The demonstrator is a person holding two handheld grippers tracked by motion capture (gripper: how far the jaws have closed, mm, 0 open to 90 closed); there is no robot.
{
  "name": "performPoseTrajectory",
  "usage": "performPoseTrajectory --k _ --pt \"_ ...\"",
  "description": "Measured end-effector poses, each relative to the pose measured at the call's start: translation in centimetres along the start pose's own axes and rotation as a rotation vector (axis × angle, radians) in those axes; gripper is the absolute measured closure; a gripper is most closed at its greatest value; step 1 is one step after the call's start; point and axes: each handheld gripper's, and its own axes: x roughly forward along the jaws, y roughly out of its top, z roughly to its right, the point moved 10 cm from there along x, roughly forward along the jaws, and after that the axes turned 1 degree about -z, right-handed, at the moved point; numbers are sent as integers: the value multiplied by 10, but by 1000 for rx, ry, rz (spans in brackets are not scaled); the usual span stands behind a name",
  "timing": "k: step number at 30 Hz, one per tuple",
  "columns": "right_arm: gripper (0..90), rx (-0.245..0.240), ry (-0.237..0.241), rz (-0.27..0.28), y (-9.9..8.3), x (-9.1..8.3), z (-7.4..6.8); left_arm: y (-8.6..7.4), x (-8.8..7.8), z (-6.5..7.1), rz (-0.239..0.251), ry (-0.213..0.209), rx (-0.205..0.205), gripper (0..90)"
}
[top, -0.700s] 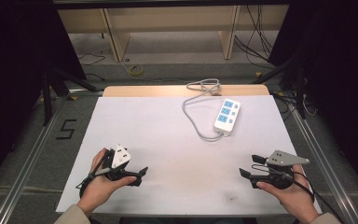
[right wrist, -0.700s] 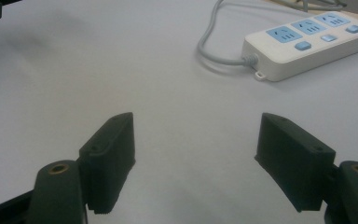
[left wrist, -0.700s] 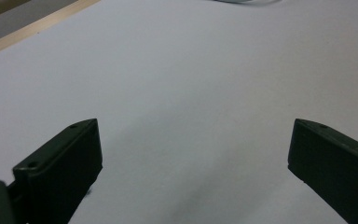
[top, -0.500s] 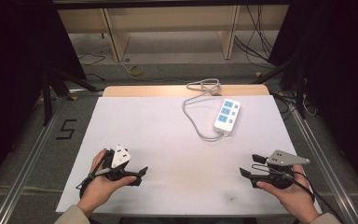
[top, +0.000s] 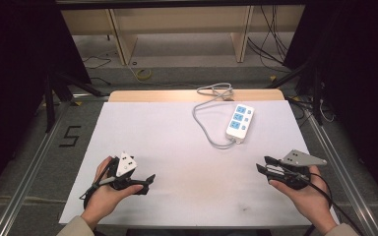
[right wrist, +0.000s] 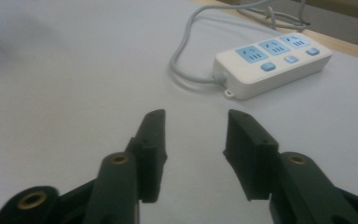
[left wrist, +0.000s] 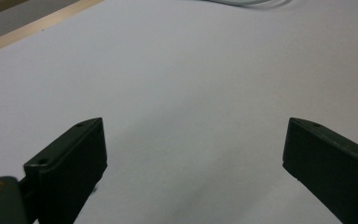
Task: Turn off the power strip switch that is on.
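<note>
A white power strip (top: pixel 240 122) with blue sockets lies at the back right of the white table, its grey cable (top: pixel 207 129) looping toward the far edge. The right gripper view shows the same power strip (right wrist: pixel 270 63) ahead of the jaws. My left gripper (top: pixel 147 179) rests low at the front left, held in a hand, jaws wide apart with nothing between them (left wrist: pixel 193 161). At the front right my right gripper (top: pixel 263 164) is held open too, its jaws a smaller gap apart and empty (right wrist: pixel 195 126), pointing toward the table's middle.
The white table sheet (top: pixel 167 142) has a wooden strip (top: pixel 147 96) along its far edge. Metal rails (top: pixel 29 162) run down both sides. Beyond the table stand wooden shelving legs and loose cables on the floor (top: pixel 142 73).
</note>
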Motion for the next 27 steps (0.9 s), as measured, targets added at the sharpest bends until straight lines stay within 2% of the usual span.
performPoseTrajectory --k 6,12,27 --pt "749 -26 -26 -31 7 8 8 0 0 1 0 0 1 60" --pt "895 -39 -63 -39 21 15 19 1 0 0 6 2 -4 60" --pt "900 -4 -97 -124 42 39 48 0 -1 -1 5 1 -13 62"
